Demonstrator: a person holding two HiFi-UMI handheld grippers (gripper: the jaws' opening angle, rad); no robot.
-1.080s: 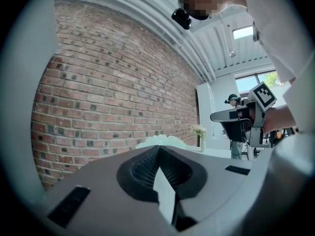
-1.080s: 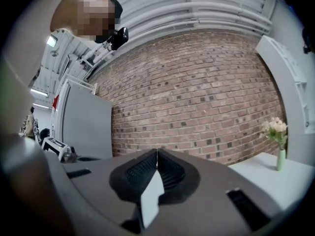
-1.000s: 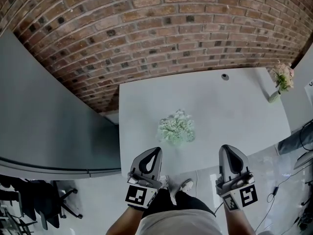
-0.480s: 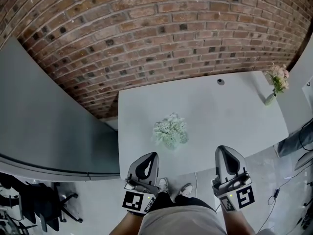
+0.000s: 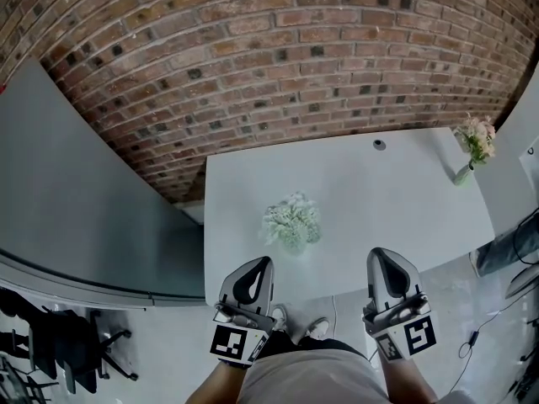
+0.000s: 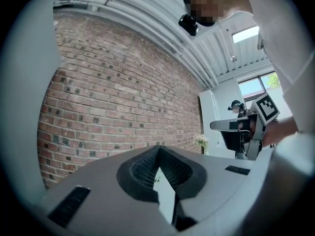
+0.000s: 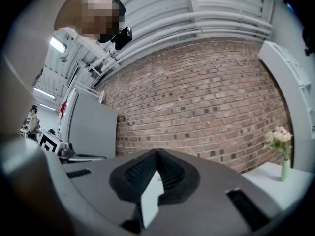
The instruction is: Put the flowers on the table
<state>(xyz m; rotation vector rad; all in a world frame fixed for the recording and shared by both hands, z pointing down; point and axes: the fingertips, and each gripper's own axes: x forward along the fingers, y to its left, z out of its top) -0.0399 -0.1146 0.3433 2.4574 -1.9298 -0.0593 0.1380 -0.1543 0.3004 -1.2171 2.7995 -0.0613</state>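
Observation:
A bunch of pale green-white flowers lies on the white table, near its front middle. My left gripper is held near the table's front edge, just short of the flowers, jaws shut and empty. My right gripper hangs level with it to the right, also shut with nothing in it. In the left gripper view the jaw tips meet; the right gripper shows at that view's right. In the right gripper view the tips are together too.
A small green vase of pink flowers stands at the table's far right corner, seen also as the vase. A dark round grommet sits near the back edge. A brick wall runs behind; a grey partition and a chair stand left.
The head view has shifted a little: the flowers and table sit slightly higher and farther left in frame. Both grippers have dropped slightly lower in view, still shut.

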